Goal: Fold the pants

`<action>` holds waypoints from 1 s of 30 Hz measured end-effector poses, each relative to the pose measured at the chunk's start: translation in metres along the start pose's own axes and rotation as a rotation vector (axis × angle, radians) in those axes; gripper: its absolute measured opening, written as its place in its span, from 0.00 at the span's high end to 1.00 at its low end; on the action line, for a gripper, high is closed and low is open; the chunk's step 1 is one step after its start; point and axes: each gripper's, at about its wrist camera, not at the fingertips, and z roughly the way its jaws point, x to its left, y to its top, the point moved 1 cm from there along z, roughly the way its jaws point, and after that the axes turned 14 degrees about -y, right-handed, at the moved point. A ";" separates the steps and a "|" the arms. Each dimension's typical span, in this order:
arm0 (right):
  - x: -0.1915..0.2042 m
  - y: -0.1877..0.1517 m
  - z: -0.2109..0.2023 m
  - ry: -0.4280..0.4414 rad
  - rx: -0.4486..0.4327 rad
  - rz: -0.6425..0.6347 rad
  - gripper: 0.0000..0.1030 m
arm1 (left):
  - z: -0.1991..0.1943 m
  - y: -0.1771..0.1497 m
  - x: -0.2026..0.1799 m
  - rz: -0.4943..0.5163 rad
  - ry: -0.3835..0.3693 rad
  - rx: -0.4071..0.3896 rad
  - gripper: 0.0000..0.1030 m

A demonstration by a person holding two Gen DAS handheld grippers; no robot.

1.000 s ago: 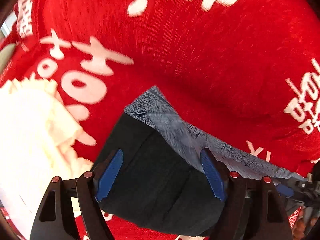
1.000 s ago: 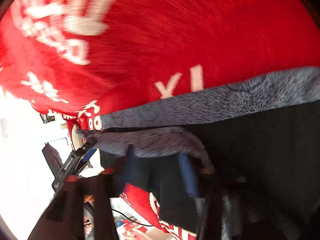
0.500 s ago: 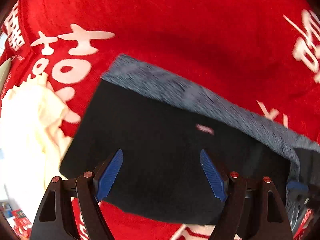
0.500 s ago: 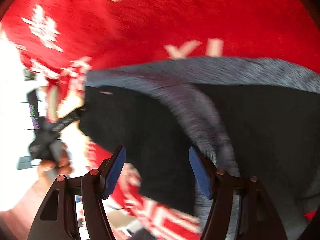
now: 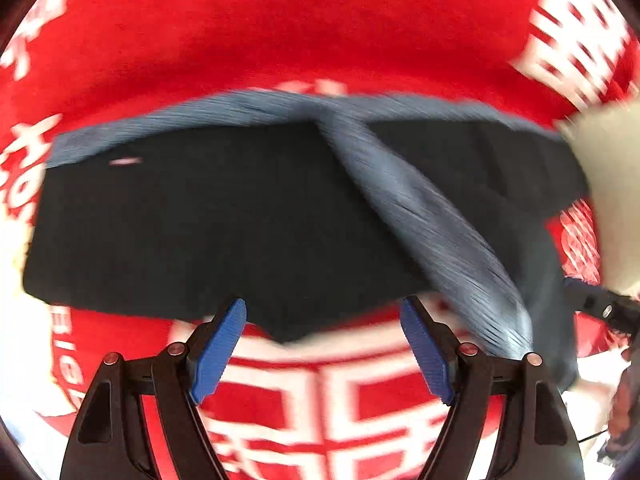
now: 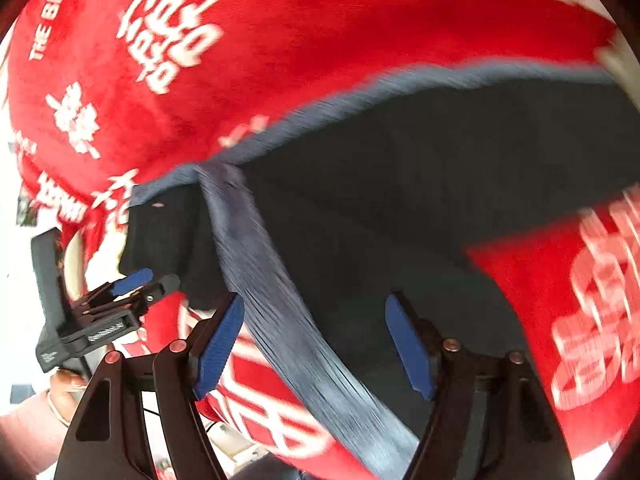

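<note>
Ahead of both spread, empty jaws — dark pants (image 5: 208,216) on red cloth (image 5: 280,40).

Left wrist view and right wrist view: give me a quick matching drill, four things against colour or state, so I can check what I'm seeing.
Things:
1. flat dark fabric pants
2. ribbed waistband strip
3. plush printed blanket
4. left tongs

Colour or state:
A. red with white lettering
B. open, holding nothing
C. black
D. grey-blue

Pairs: 1-C, 2-D, 3-A, 4-B
</note>
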 end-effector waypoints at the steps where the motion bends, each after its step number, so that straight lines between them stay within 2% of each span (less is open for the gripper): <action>1: -0.013 -0.015 -0.005 -0.013 -0.002 0.031 0.26 | 0.006 -0.006 -0.014 0.020 -0.033 0.015 0.22; 5: -0.064 -0.089 -0.025 -0.077 -0.012 0.173 0.26 | 0.029 -0.024 -0.058 0.072 -0.122 0.070 0.22; 10: -0.102 -0.168 -0.021 -0.128 -0.001 0.312 0.26 | 0.047 -0.045 -0.083 0.112 -0.153 0.102 0.22; 12: -0.116 -0.194 -0.013 -0.114 0.008 0.370 0.26 | 0.054 -0.052 -0.088 0.123 -0.151 0.109 0.22; 18: -0.147 -0.234 0.007 -0.103 0.011 0.456 0.26 | 0.070 -0.062 -0.105 0.148 -0.150 0.119 0.22; 23: -0.157 -0.233 0.010 -0.007 -0.030 0.462 0.26 | 0.079 -0.065 -0.115 0.165 -0.132 0.121 0.22; 24: -0.156 -0.230 0.012 0.016 -0.038 0.455 0.31 | 0.080 -0.064 -0.116 0.160 -0.138 0.124 0.22; 26: -0.155 -0.226 0.018 0.060 -0.025 0.441 0.51 | 0.083 -0.063 -0.119 0.150 -0.153 0.126 0.22; 27: -0.153 -0.224 0.021 0.075 -0.007 0.440 0.72 | 0.082 -0.062 -0.119 0.147 -0.164 0.123 0.25; 28: -0.153 -0.223 0.024 0.083 0.007 0.440 0.92 | 0.082 -0.062 -0.121 0.146 -0.176 0.118 0.46; 30: -0.152 -0.221 0.023 0.118 0.016 0.437 0.93 | 0.084 -0.061 -0.124 0.135 -0.205 0.152 0.75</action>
